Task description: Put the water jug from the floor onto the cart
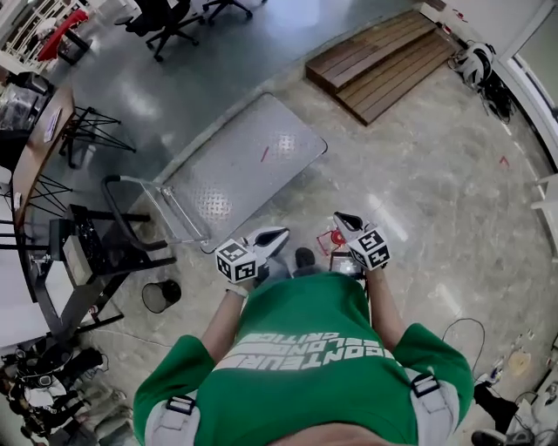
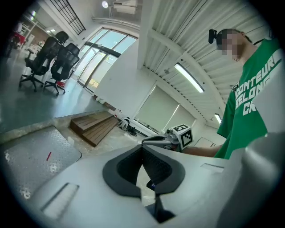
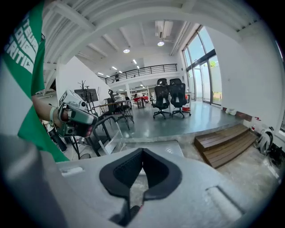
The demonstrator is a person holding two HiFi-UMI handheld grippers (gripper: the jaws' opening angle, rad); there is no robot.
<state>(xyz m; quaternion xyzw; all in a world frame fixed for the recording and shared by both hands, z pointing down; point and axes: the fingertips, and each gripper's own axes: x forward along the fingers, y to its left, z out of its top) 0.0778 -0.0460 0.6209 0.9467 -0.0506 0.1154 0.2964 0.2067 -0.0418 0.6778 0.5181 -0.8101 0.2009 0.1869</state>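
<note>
The cart (image 1: 248, 161) is a flat grey metal platform on the floor ahead, with its push handle (image 1: 131, 209) at the near left end. It also shows as the cart (image 2: 35, 160) in the left gripper view and the cart (image 3: 171, 149) in the right gripper view. A small red-framed thing (image 1: 330, 239), perhaps the jug's top, sits on the floor by my feet, mostly hidden. My left gripper (image 1: 281, 233) (image 2: 142, 148) is shut and empty. My right gripper (image 1: 342, 219) (image 3: 142, 150) is shut and empty too. Both hover at waist height, short of the cart.
Wooden steps (image 1: 384, 61) lie beyond the cart at the right. A black waste bin (image 1: 159, 296) and a dark desk frame (image 1: 78, 253) stand at the left. Office chairs (image 1: 170, 26) are at the far back. A cable loop (image 1: 462, 335) lies on the floor to the right.
</note>
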